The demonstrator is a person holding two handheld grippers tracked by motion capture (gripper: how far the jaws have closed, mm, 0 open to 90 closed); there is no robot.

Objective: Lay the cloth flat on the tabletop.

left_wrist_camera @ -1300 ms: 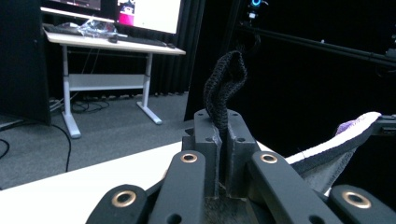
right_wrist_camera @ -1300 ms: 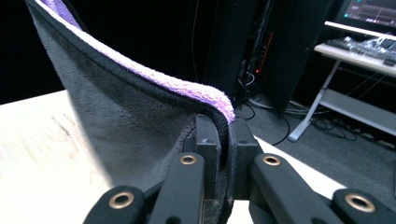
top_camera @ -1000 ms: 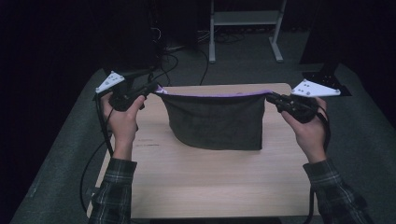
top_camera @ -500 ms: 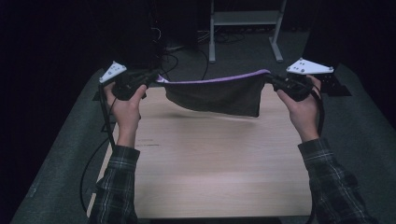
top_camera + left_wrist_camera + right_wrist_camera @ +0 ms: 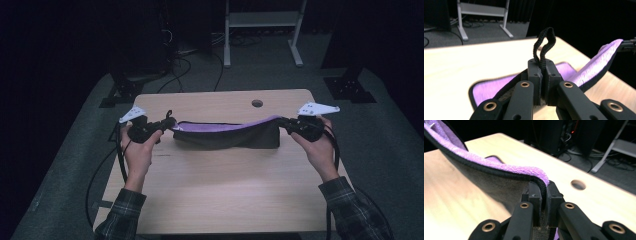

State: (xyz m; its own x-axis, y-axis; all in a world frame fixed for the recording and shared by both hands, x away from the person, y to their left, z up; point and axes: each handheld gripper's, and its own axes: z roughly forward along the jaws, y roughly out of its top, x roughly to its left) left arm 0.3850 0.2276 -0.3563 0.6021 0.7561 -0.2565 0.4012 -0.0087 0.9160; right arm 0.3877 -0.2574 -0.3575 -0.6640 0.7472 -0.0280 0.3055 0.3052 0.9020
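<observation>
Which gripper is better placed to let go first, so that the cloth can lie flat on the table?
Probably the left gripper. It pinches the cloth low, near the table, where that end already lies. The right gripper holds its corner higher, with the purple edge sagging from it, so it should lower first.

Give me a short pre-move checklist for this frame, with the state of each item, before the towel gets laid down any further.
1. Left gripper holds a corner: ok, jaws shut on the towel edge beside its black loop.
2. Right gripper holds the opposite corner: ok, jaws shut on the black trim.
3. Towel spread between the grippers: ok, though it sags in the middle.
4. Lower part lying flat on the table: cannot tell; it looks bunched under the purple edge.
5. Landing area free: ok, bare wood in front of the towel.
6. Cable hole out of the way: ok, behind the towel.
</observation>
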